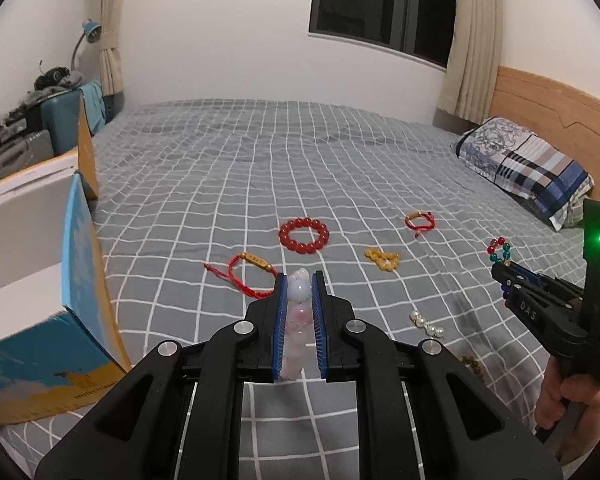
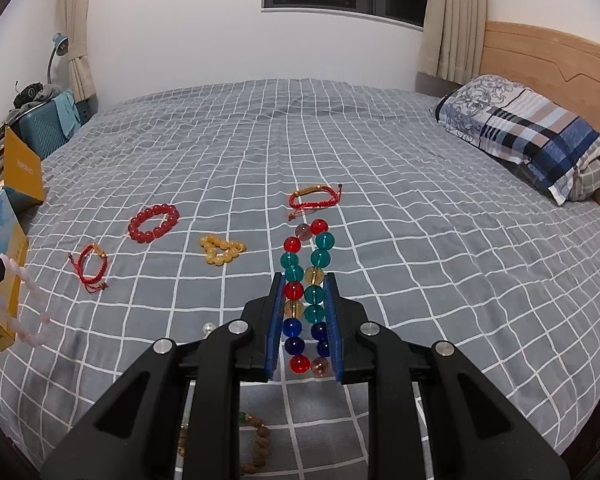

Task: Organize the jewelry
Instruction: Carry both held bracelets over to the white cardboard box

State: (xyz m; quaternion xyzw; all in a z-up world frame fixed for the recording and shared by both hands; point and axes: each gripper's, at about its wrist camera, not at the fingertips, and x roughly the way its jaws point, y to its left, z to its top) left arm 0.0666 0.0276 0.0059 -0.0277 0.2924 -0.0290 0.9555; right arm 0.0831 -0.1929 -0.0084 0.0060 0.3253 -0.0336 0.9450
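Observation:
My left gripper (image 1: pixel 299 280) is shut on a pale pink bead bracelet (image 1: pixel 298 312), held above the bed; the bracelet also shows hanging at the left of the right wrist view (image 2: pixel 28 312). My right gripper (image 2: pixel 304 280) is shut on a multicoloured glass bead bracelet (image 2: pixel 307 276), also seen at the right of the left wrist view (image 1: pixel 499 251). On the grey checked bedspread (image 2: pixel 420 240) lie a red bead bracelet (image 2: pixel 154 223), a yellow bead bracelet (image 2: pixel 221 250), two red cord bracelets (image 2: pixel 315 197) (image 2: pixel 90 268) and a pearl strand (image 1: pixel 427 324).
An open blue and yellow cardboard box (image 1: pixel 60 360) stands at the bed's left edge, next to my left gripper. A brown wooden bead string (image 2: pixel 256 440) lies under my right gripper. A plaid pillow (image 2: pixel 528 136) and the wooden headboard (image 2: pixel 548 64) are at the right.

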